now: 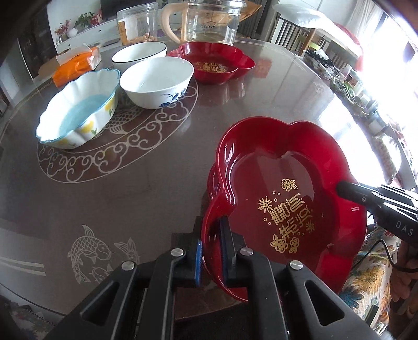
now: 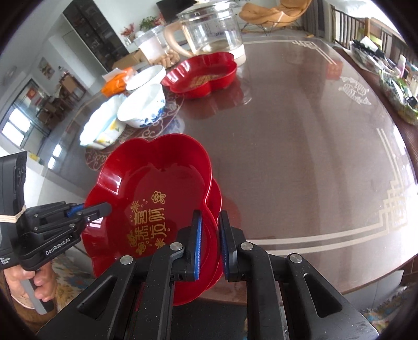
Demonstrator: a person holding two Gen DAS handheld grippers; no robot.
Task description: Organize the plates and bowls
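A red flower-shaped plate with gold characters is held near the table's front edge, with a second red plate stacked under it. My left gripper is shut on the top plate's rim. My right gripper pinches the rim on the opposite side and shows in the left wrist view. A third red plate sits at the far side. A blue-lined scalloped bowl, a white bowl with blue flowers and a black-rimmed white bowl stand at the left back.
A glass kettle with a beige handle, a clear jar and an orange tissue pack stand at the table's back. Clutter lines a side table on the right. The brown glass table has fish patterns.
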